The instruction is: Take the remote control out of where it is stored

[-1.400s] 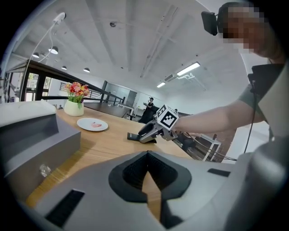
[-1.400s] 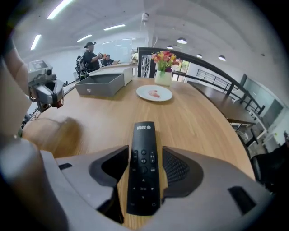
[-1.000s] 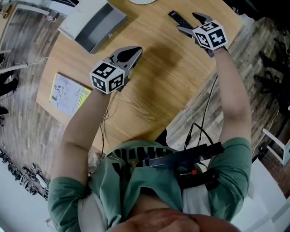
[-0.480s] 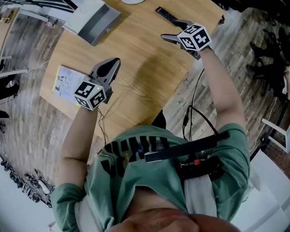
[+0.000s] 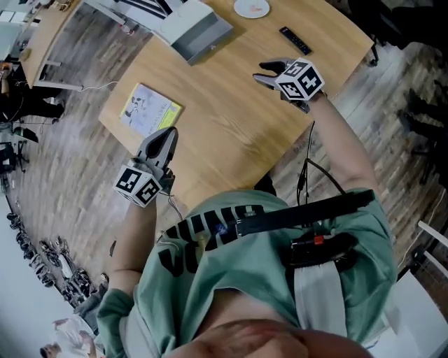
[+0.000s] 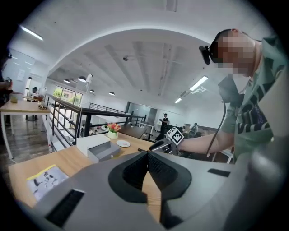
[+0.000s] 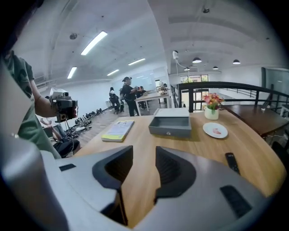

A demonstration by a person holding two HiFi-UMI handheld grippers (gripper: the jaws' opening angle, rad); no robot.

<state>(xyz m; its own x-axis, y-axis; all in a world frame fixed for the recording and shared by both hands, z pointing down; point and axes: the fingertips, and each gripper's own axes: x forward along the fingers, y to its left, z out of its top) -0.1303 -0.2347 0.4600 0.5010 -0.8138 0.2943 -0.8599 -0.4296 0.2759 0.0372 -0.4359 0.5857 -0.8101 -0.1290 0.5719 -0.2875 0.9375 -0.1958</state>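
Note:
The black remote control (image 5: 295, 40) lies on the wooden table (image 5: 231, 119) near its far right edge, outside the open grey drawer box (image 5: 199, 31); it also shows in the right gripper view (image 7: 232, 162). My right gripper (image 5: 262, 73) hovers over the table a little short of the remote. Its jaws have just been closing, a gap still stands between them (image 7: 144, 153), and nothing is in it. My left gripper (image 5: 166, 136) hangs at the table's near left edge, its tips together (image 6: 147, 154), holding nothing.
A yellow-edged book (image 5: 149, 110) lies at the table's left corner. A white plate (image 5: 252, 8) and a vase of flowers (image 7: 211, 106) stand at the far side. Wooden floor surrounds the table, and people stand at distant desks.
Both grippers have drawn back toward the person. The left has come off the table middle to its near edge; the right has pulled away from the remote, its jaws narrower.

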